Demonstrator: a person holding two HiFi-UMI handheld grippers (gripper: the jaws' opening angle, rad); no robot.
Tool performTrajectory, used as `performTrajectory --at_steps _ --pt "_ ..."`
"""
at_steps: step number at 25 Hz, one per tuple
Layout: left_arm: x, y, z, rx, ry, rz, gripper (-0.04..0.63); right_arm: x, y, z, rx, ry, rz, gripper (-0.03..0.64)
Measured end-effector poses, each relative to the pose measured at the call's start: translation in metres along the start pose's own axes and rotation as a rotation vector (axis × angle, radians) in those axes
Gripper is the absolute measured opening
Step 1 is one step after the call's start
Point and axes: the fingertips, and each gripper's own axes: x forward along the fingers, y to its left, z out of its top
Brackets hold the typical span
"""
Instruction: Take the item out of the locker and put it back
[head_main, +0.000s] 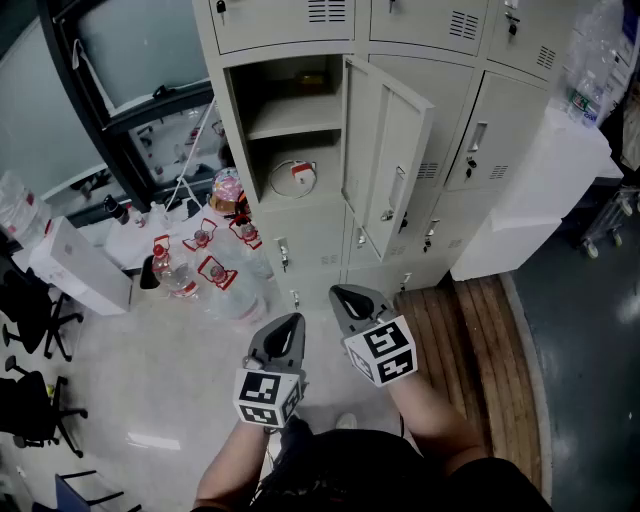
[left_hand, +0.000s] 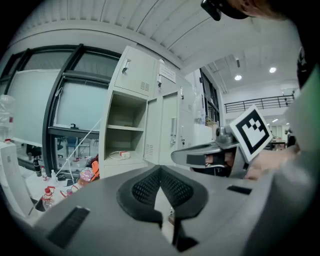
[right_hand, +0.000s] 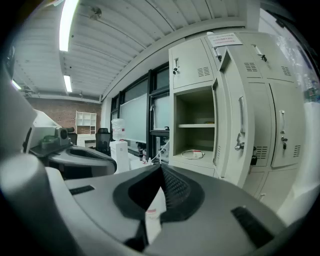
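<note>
We see left claw (head_main: 292, 322) and right claw (head_main: 342, 294) both pressed together, empty, well apart from open locker (head_main: 233, 120); coiled cable (head_main: 293, 178) lies on its lower shelf (head_main: 262, 194), 12 o'clock from claws.

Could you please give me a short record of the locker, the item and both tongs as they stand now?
Locker door: open
Item: coiled white cable on the lower shelf
Left tongs: shut, empty, short of the locker
Right tongs: shut, empty, short of the locker
Floor: bottles left of the locker
</note>
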Motion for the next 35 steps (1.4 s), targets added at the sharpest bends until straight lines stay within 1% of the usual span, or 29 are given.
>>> performTrajectory --at_steps 9,15,24,35 --pt "0.001 0.006 0.001 -0.001 0.005 -0.003 0.003 0.005 0.001 0.000 0.018 0.000 0.004 0.000" --pt "0.004 0.023 0.004 -0.009 0.001 -0.017 0.003 0.022 0.003 0.007 0.018 0.004 -0.011 0.000" --pt "0.019 0.071 0.016 0.002 0.000 -0.056 0.003 0.070 0.003 0.029 0.024 0.006 -0.043 0.000" --pt "0.044 0.142 0.034 0.001 -0.021 -0.119 0.003 0.133 -0.001 0.058 0.028 0.001 -0.123 0.000"
